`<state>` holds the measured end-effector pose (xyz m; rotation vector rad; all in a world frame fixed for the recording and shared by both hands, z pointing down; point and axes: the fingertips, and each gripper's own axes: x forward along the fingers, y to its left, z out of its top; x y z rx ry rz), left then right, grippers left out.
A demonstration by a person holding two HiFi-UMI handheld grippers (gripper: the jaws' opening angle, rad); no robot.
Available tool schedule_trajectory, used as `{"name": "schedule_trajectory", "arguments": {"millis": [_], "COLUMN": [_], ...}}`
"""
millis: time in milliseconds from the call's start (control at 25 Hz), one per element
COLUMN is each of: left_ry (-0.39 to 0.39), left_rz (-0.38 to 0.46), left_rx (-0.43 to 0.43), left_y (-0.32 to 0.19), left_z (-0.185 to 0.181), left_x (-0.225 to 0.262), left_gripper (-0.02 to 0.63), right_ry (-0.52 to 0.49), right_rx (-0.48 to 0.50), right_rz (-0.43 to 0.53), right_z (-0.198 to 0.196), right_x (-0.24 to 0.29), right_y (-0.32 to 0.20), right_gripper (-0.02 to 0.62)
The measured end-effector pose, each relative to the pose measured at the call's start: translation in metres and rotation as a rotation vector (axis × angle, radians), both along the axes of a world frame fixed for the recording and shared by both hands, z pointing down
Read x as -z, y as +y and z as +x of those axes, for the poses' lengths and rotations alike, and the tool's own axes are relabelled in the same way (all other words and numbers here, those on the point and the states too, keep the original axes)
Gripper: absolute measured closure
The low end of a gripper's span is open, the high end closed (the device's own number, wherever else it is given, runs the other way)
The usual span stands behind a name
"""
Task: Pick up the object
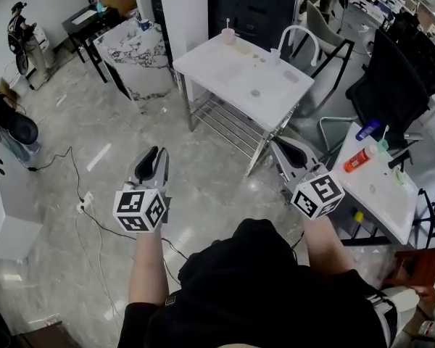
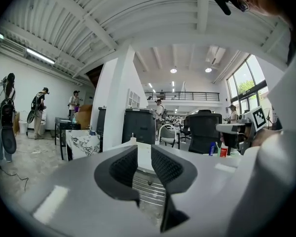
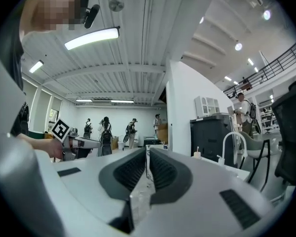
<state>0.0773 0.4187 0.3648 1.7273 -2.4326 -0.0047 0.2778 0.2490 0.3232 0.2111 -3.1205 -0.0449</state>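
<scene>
I hold both grippers over the grey floor, short of a white table (image 1: 232, 75). On its far edge stand a pink cup (image 1: 228, 35) and a small white item (image 1: 274, 53); which one is the object I cannot tell. My left gripper (image 1: 154, 153) points at the table's left corner, its jaws a little apart with nothing between them (image 2: 144, 149). My right gripper (image 1: 278, 145) points at the table's near right leg, and its pads (image 3: 148, 149) meet with nothing held. Neither gripper touches anything.
A marble-patterned cabinet (image 1: 138, 56) stands left of the table, with a white chair (image 1: 312, 35) behind it. At right a second white table (image 1: 380, 187) carries a red bottle (image 1: 359, 159) and a blue bottle (image 1: 367, 130), beside a black office chair (image 1: 395, 85). A cable (image 1: 80, 194) runs across the floor.
</scene>
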Motion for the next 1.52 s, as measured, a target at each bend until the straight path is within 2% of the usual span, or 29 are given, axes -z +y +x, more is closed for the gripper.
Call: {"name": "schedule_trajectory", "arguments": {"millis": [160,240,360,520,760,1200,1400,1520], "left_ry": [0.014,0.017,0.021,0.026,0.044,0.078,0.100,0.102], "left_rz": [-0.011,-0.017,-0.025,-0.033,-0.069,-0.150,-0.055,-0.039], "left_rx": [0.014,0.022,0.039,0.054,0.072,0.059,0.026,0.013], "left_y": [0.004,0.003,0.000,-0.013,-0.047,-0.144,-0.188,-0.211], "left_z": [-0.009,-0.015,-0.025,-0.043,-0.079,-0.149,-0.165,-0.174], "left_x": [-0.006,-0.009,-0.014,-0.019,-0.032,-0.052,-0.038,-0.032], "left_gripper": [0.487,0.467,0.431,0.396,0.363,0.360,0.360,0.360], "right_ry": [0.022,0.032,0.043,0.040,0.035,0.045,0.055,0.046], "right_rx": [-0.011,-0.026,-0.039,-0.030,-0.006,0.020,0.040,0.050], "right_rz": [-0.031,-0.058,-0.086,-0.104,-0.125,-0.182,-0.206,-0.209], "right_z": [-0.003,-0.006,-0.013,-0.034,-0.078,-0.162,-0.189,-0.201], "right_x": [-0.011,-0.017,-0.027,-0.034,-0.044,-0.060,-0.064,-0.061], "right_y": [-0.004,-0.012,-0.025,-0.044,-0.082,-0.178,-0.219,-0.239], "right_gripper": [0.563,0.447,0.397,0.365,0.337,0.330,0.330,0.330]}}
